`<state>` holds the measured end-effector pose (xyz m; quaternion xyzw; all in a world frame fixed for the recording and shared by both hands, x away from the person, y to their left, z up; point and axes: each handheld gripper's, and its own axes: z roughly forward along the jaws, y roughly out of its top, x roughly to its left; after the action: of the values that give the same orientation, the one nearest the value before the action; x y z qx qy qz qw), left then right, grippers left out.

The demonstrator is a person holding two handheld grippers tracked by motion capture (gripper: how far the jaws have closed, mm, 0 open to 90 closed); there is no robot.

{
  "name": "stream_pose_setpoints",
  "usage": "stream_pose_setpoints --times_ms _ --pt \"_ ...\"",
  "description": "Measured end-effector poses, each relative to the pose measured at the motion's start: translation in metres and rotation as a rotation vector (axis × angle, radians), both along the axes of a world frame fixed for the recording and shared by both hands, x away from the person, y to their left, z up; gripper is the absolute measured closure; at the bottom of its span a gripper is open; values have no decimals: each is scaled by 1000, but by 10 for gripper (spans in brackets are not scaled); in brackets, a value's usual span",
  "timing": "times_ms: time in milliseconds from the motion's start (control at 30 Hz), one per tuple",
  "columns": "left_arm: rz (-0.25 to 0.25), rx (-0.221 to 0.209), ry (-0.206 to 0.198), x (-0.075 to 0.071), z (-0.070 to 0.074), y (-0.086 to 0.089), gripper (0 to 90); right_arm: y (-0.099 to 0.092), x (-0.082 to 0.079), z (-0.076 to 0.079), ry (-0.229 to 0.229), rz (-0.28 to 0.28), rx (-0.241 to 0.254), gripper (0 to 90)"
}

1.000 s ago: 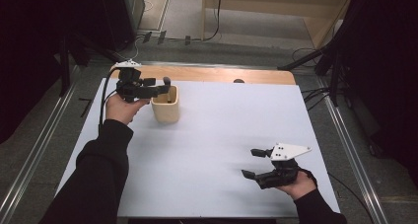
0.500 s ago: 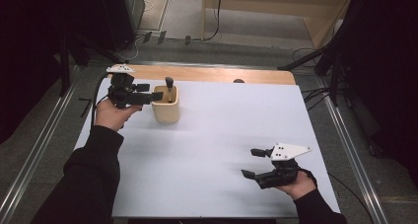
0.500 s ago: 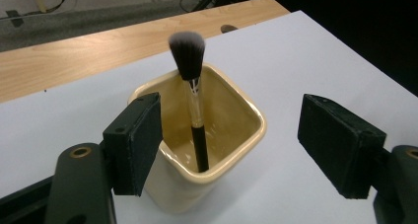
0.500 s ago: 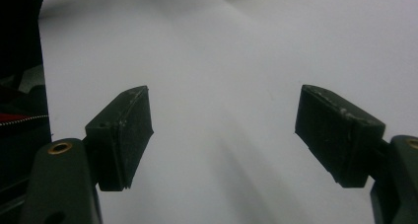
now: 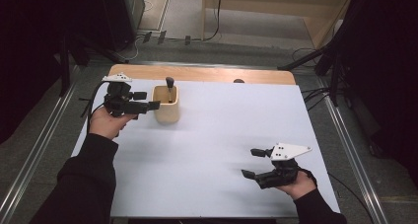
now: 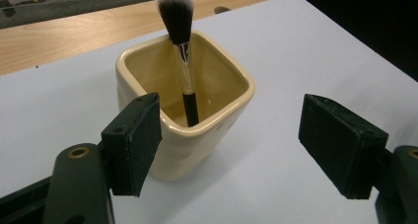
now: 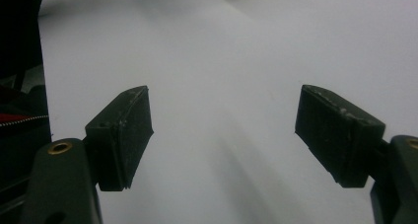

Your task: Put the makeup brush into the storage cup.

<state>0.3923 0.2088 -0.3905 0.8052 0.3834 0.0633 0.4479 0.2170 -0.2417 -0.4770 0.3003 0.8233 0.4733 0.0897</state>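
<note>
A cream square cup (image 5: 166,107) (image 6: 197,130) stands on the white table top (image 5: 222,125) at the back left. A makeup brush (image 5: 169,87) (image 6: 180,41) with a black handle leans inside it, bristles up. My left gripper (image 5: 149,100) (image 6: 229,145) is open just left of the cup, level with its rim, with nothing between its jaws. At the front right, my right gripper (image 5: 249,163) (image 7: 224,135) hovers open and empty over bare table, pointing left.
A wooden strip (image 5: 207,74) runs along the table's back edge, with a small dark spot (image 5: 238,81) on it. Metal rails (image 5: 29,160) flank the table on the floor. Cables (image 5: 93,93) trail from the left gripper.
The left gripper has let go of the brush, which now stands in the cup, and has drawn back to the left. The right gripper has stayed still.
</note>
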Motion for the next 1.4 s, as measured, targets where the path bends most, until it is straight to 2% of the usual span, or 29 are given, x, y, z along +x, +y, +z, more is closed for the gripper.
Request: stream_pose_setpoints --times_ms 200,367,467,533,800,1400 --pt "-12 -1 3 -9 -2 4 244 0 0 0 1 -2 1 226" --pt "-26 20 20 -15 -7 8 222 0 0 0 2 -2 1 226" --pt "-30 33 17 -19 -9 9 210 0 0 0 1 -1 1 226" --pt "-29 21 16 -22 -10 11 210 0 0 0 2 0 1 226" --pt "-35 37 6 -32 -13 15 200 0 0 0 5 -3 2 226" --pt "-50 75 0 -50 -31 21 198 0 0 0 5 -2 4 226"
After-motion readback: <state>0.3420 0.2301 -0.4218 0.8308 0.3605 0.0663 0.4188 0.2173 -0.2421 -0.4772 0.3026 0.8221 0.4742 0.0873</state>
